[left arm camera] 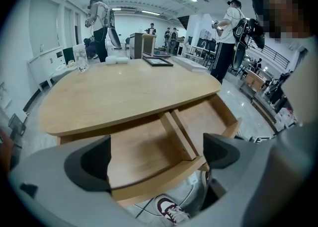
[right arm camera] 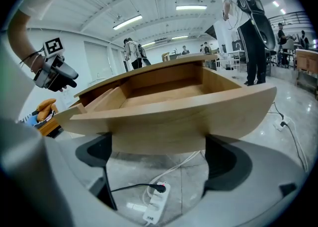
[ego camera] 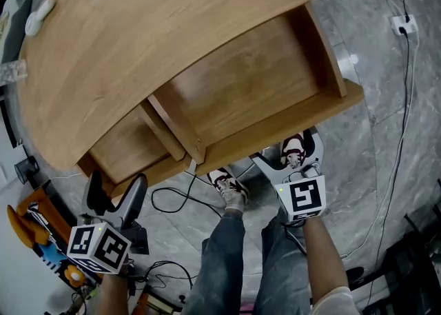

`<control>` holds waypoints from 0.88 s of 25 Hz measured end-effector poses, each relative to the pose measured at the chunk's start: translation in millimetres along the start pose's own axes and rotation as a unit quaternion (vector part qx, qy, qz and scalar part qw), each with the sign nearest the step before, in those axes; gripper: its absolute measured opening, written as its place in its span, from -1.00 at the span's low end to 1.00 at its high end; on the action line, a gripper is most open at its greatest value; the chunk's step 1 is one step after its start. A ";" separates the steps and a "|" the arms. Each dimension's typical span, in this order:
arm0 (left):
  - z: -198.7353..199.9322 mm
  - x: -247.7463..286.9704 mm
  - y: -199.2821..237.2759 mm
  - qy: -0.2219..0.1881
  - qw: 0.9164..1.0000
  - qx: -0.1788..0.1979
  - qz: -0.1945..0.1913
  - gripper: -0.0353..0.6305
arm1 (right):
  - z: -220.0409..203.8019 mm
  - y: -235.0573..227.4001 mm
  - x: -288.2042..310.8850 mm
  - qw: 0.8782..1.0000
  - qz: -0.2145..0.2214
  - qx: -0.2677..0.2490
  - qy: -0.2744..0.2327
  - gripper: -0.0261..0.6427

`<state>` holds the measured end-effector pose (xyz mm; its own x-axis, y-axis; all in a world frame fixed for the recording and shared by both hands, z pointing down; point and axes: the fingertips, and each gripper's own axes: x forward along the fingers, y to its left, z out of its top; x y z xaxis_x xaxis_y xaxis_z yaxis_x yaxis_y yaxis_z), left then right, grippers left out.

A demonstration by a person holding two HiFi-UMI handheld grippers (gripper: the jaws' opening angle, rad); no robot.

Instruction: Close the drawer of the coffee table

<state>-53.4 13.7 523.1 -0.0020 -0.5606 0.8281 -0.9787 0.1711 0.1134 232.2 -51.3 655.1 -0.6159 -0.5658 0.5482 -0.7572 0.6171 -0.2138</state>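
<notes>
The wooden coffee table [ego camera: 138,31] has its drawer [ego camera: 275,131] pulled far out, showing two empty compartments split by a divider [ego camera: 172,127]. My right gripper [ego camera: 289,155] is open just in front of the drawer's curved front panel [right arm camera: 174,121], near its right half; the panel fills the space beyond the fingers [right arm camera: 94,156], and whether they touch it is unclear. My left gripper [ego camera: 114,196] is open and empty, held back from the drawer's left end. In the left gripper view the open drawer [left arm camera: 159,174] lies ahead between the fingers [left arm camera: 89,164].
The person's shoes [ego camera: 227,186] stand under the drawer front. A power strip [right arm camera: 155,206] and cables [ego camera: 172,200] lie on the marble floor. An orange toy [ego camera: 34,238] is at the left. A picture frame [left arm camera: 158,61] rests on the table. People [left arm camera: 231,37] stand behind the table.
</notes>
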 end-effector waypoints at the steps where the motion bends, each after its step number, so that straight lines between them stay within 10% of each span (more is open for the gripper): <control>1: 0.1 0.3 1.7 0.000 1.000 0.000 0.000 0.83 | 0.3 -0.1 0.1 1.000 0.001 0.001 0.002 0.83; 22: 5.3 2.2 24.3 -0.012 0.998 -0.060 0.003 0.83 | 53.4 -10.3 3.0 0.999 -0.005 -0.036 -0.004 0.83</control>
<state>-78.3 12.4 524.7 -0.0135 -0.5781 0.8159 -0.9469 0.2695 0.1753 226.5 -88.6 615.8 -0.6109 -0.5762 0.5430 -0.7456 0.6494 -0.1497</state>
